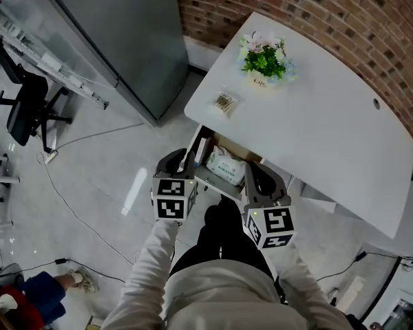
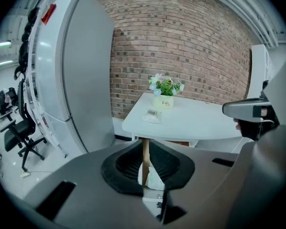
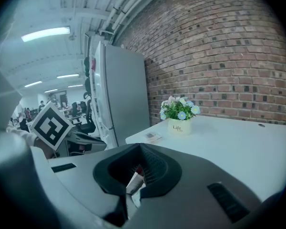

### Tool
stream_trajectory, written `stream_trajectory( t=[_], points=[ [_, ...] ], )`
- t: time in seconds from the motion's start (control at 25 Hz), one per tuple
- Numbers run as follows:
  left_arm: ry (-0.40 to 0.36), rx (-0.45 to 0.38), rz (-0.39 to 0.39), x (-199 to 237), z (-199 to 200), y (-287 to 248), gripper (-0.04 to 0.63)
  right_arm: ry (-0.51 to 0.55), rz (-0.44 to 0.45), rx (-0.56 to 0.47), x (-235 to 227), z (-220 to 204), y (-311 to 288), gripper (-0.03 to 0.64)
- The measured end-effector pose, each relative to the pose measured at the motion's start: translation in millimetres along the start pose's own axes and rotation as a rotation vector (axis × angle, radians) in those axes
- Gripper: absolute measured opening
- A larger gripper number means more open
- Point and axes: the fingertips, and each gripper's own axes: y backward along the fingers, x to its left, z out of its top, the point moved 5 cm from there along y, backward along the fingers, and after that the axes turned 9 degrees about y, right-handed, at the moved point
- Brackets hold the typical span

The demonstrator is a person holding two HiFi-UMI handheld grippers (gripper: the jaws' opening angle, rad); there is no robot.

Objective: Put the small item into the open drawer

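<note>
The small item (image 1: pixel 225 102), a clear packet with a barcode-like print, lies near the white table's (image 1: pixel 330 122) left edge; it also shows in the left gripper view (image 2: pixel 152 116) and the right gripper view (image 3: pixel 152 137). Below that edge the drawer (image 1: pixel 195 145) stands pulled out, with a white tissue pack (image 1: pixel 226 167) inside. My left gripper (image 1: pixel 175 165) hovers over the drawer's left front corner, its jaws (image 2: pixel 150 168) a narrow gap apart with nothing between them. My right gripper (image 1: pixel 261 182) hangs over the drawer's right front, its jaws (image 3: pixel 133 182) also slightly apart and holding nothing.
A flower pot (image 1: pixel 265 60) stands on the table behind the packet. A tall grey cabinet (image 1: pixel 124 33) rises left of the table, before a brick wall (image 1: pixel 316 12). An office chair (image 1: pixel 27 108) and floor cables lie far left. A person (image 1: pixel 27 298) sits at lower left.
</note>
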Motion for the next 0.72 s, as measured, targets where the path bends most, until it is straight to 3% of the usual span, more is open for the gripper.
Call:
stream_trajectory(
  t=[0.72],
  points=[
    [0.021, -0.171, -0.024, 3, 21, 66, 0.021, 0.042, -0.001, -0.034, 15, 20, 16, 0.026]
  ],
)
